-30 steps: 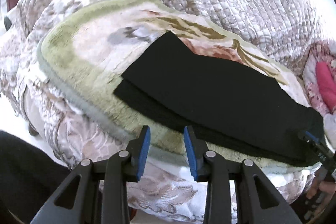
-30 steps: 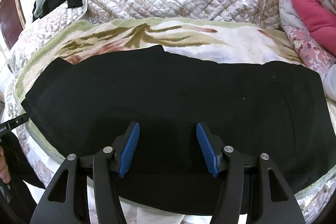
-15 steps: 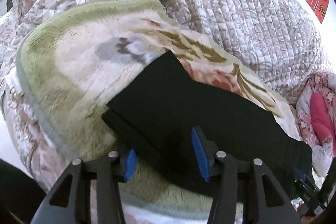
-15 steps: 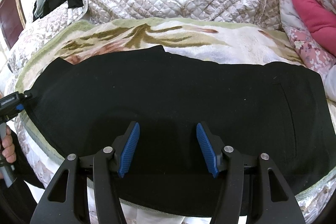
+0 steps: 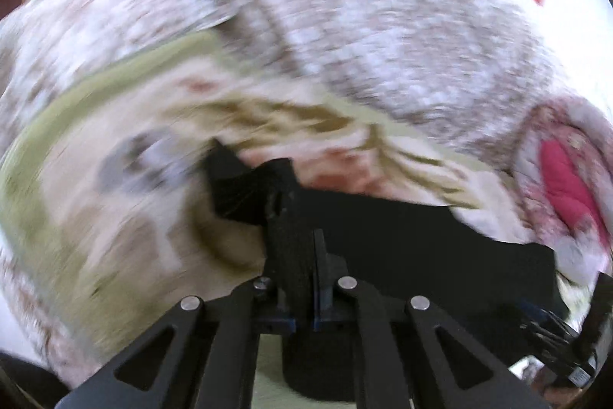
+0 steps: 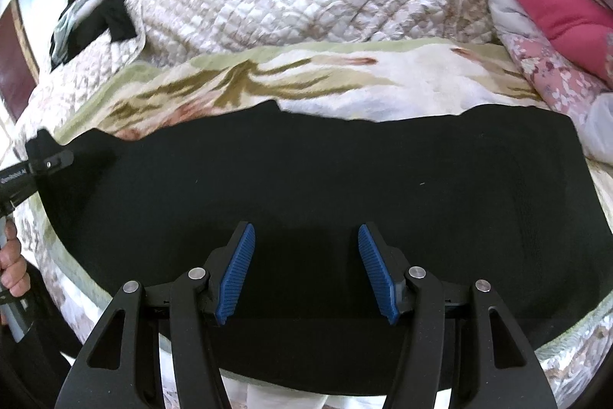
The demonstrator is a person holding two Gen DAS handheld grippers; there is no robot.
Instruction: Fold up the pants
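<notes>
At the left edge of the right view, my left gripper [image 6: 42, 156] is clenched on the cuff end of the black pants [image 6: 345, 186], which lie across the blanket [image 6: 383, 71]. At bottom centre, my right gripper [image 6: 304, 271] hangs released above them. Next I'd carry that end rightward over the waist.
</notes>
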